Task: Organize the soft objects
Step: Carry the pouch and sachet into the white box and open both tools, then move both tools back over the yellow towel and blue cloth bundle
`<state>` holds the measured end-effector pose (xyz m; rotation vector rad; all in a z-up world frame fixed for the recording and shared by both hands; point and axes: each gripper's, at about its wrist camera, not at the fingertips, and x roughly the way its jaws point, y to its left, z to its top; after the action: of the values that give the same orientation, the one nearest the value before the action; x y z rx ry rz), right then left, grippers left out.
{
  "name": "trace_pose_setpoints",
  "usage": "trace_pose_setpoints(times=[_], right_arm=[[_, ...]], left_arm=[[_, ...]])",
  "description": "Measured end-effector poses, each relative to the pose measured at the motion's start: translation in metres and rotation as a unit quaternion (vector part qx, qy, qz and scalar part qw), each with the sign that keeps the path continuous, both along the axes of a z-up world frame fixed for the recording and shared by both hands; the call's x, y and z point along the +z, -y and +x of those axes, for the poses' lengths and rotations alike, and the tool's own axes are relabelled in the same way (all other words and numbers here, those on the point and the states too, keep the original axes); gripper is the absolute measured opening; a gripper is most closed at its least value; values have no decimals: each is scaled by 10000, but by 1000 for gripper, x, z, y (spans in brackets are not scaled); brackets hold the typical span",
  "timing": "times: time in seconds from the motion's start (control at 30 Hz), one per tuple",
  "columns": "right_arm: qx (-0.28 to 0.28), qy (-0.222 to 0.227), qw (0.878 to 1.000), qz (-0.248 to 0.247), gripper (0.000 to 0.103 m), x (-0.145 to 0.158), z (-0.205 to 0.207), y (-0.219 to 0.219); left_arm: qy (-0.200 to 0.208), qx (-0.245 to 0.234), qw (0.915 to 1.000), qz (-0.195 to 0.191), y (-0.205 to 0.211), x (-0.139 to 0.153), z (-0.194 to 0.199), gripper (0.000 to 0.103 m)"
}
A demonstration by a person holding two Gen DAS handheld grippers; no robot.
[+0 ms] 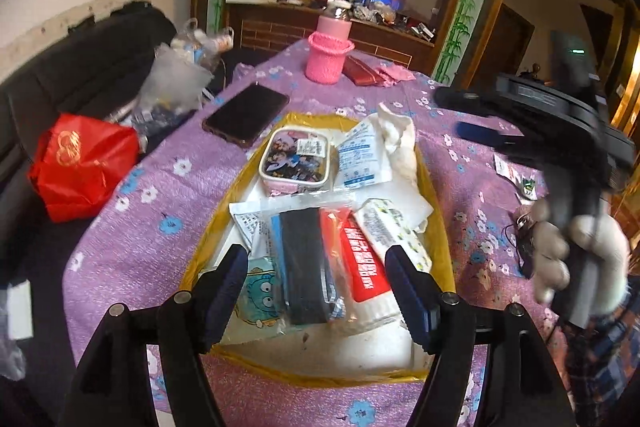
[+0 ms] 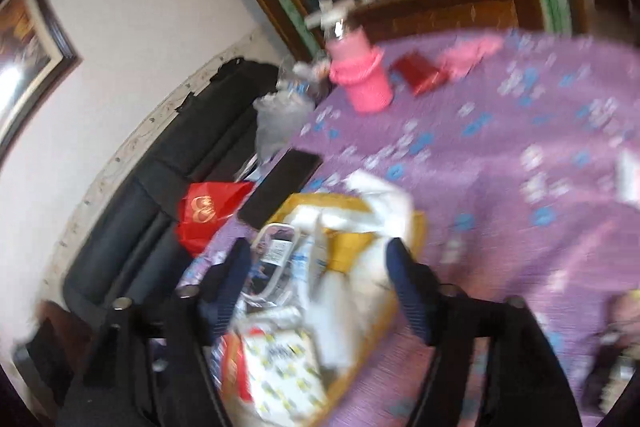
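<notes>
A yellow-rimmed box [image 1: 438, 211] on the purple flowered table holds soft packets: a black pad in clear wrap [image 1: 304, 263], a red tissue pack [image 1: 362, 259], a white patterned tissue pack [image 1: 390, 227], a cartoon pouch [image 1: 294, 157], a blue-printed white packet [image 1: 362, 157] and a white cloth [image 1: 398, 135]. My left gripper [image 1: 318, 283] is open and empty, just above the near end of the box. My right gripper [image 1: 460, 115] is held in a gloved hand at the right, above the table. In the blurred right wrist view it [image 2: 320, 287] is open and empty over the box [image 2: 348, 247].
A black phone [image 1: 246, 115] lies left of the box. A pink knitted holder with a bottle [image 1: 328, 61] and a red wallet [image 1: 362, 73] stand at the far end. A red bag [image 1: 80, 163] and plastic bags lie on a black sofa at left.
</notes>
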<state>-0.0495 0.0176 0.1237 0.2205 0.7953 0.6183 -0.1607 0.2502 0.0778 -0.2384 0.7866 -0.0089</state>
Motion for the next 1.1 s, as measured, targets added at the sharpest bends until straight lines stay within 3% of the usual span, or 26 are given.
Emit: trace_pose_setpoints(times=[0.1,0.2,0.47,0.7,0.9,1.0,1.1], right_arm=[[-239,413,9983,-343,88,9,-29,32],[-447,573,9956,-596,89,7,-49,63],[-1314,448,9882,-643,89,-8,-83,182],[-2175,300,9741,-540,89,-16,-89,275],[-2506,177,9666,-498,89,-27,-82,317],[-2593,95,9645,-501,89,-35,-73,331],[-2656,-63,9627,-506,89,-45,-63,341]], left_arm=[[123,-17,9994,333,18,7,-7,76],[177,-90,9981,590,37,10,-11,76],[113,-577,9935,974,107,12,-18,76],[-24,-1096,9843,1387,172,4,-15,76],[-77,-1392,9757,1690,210,-1,-9,76],[-182,-1502,9737,1701,220,-5,0,76],[-398,-1647,9747,1457,224,-12,12,76]])
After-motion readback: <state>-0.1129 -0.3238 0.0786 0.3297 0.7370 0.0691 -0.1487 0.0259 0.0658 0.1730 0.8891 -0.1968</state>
